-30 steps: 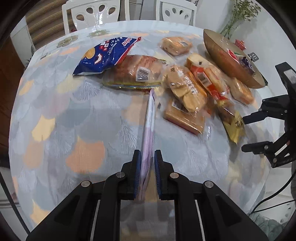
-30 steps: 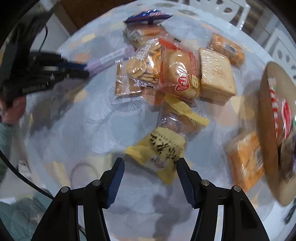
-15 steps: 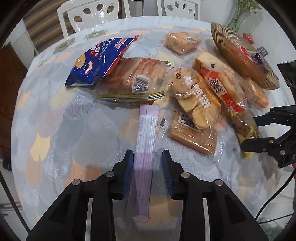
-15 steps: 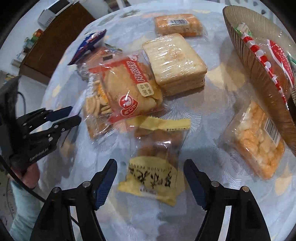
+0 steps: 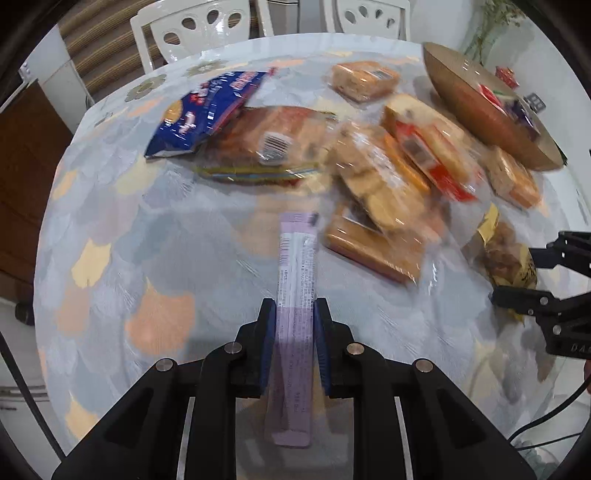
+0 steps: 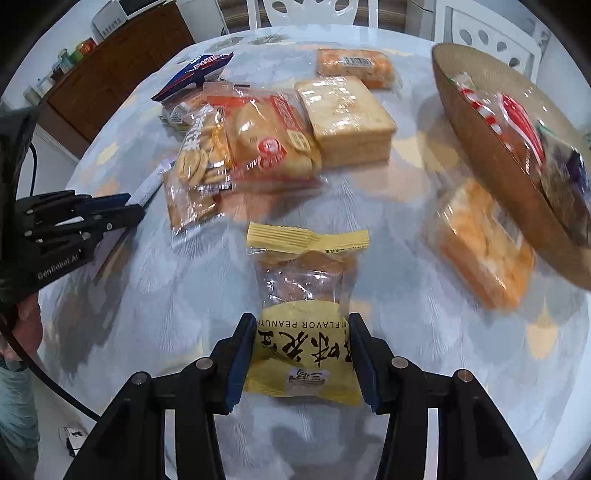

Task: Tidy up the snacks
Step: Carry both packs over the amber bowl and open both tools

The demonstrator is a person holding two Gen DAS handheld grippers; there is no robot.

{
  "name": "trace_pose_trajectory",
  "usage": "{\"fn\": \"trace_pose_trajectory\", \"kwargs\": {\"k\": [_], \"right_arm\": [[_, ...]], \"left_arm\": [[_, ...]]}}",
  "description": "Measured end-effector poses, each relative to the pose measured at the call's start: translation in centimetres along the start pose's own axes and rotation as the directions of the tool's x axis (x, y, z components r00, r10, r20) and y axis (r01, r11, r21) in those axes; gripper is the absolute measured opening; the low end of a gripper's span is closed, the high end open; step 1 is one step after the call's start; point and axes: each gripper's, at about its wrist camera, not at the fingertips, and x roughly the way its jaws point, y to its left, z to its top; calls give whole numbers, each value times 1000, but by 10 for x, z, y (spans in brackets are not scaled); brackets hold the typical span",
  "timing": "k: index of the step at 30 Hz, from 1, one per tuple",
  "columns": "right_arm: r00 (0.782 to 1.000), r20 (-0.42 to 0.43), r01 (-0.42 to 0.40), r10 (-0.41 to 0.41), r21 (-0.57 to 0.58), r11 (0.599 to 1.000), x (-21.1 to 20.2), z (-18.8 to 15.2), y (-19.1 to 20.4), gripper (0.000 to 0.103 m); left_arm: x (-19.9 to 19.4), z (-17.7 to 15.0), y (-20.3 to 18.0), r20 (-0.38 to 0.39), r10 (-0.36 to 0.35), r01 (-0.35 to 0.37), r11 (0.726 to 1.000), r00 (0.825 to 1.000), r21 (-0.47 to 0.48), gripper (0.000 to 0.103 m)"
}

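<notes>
A long lilac stick packet (image 5: 297, 251) lies flat on the patterned tablecloth. My left gripper (image 5: 294, 308) points steeply down over it, jaws closing, blue pads against its two long edges. In the right wrist view, a yellow peanut bag (image 6: 306, 280) with a clear middle lies lengthwise between the fingers of my right gripper (image 6: 303, 323). Those jaws are closing, and the pads touch the bag's sides. The left gripper (image 6: 133, 208) shows at the left edge there. A woven golden bowl (image 6: 480, 147) holding red and purple packets stands at the right.
A heap of snacks fills the table's middle: a blue bag (image 5: 207, 110), a bread pack (image 5: 273, 144), a biscuit bag (image 6: 199, 162), a red bun bag (image 6: 269, 144), a cracker block (image 6: 347, 114), and orange packs (image 6: 484, 251). White chairs (image 5: 195, 33) stand behind.
The left jaws opened, the lilac packet turned flat, and the jaws closed on its edges. The right gripper rolled, came down over the peanut bag, widened, then closed around it.
</notes>
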Motion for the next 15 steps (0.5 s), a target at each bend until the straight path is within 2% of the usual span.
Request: {"fn": "trace_pose_trajectory", "kwargs": {"k": [2, 6, 9, 15], "right_arm": [[1000, -2, -6, 6, 6, 1000, -7, -21, -9, 48], [1000, 1, -11, 11, 21, 1000, -17, -35, -11, 48], [1000, 15, -17, 17, 43, 999, -30, -48, -30, 48], [998, 60, -30, 26, 76, 997, -50, -49, -35, 48]], "left_arm": [[-4, -5, -8, -2, 6, -6, 1000, 1000, 11, 17], [-15, -11, -26, -2, 0, 1, 1000, 1000, 28, 17], [-23, -14, -44, 0, -9, 9, 999, 1000, 46, 17], [-44, -15, -73, 31, -49, 46, 994, 998, 99, 17]]}}
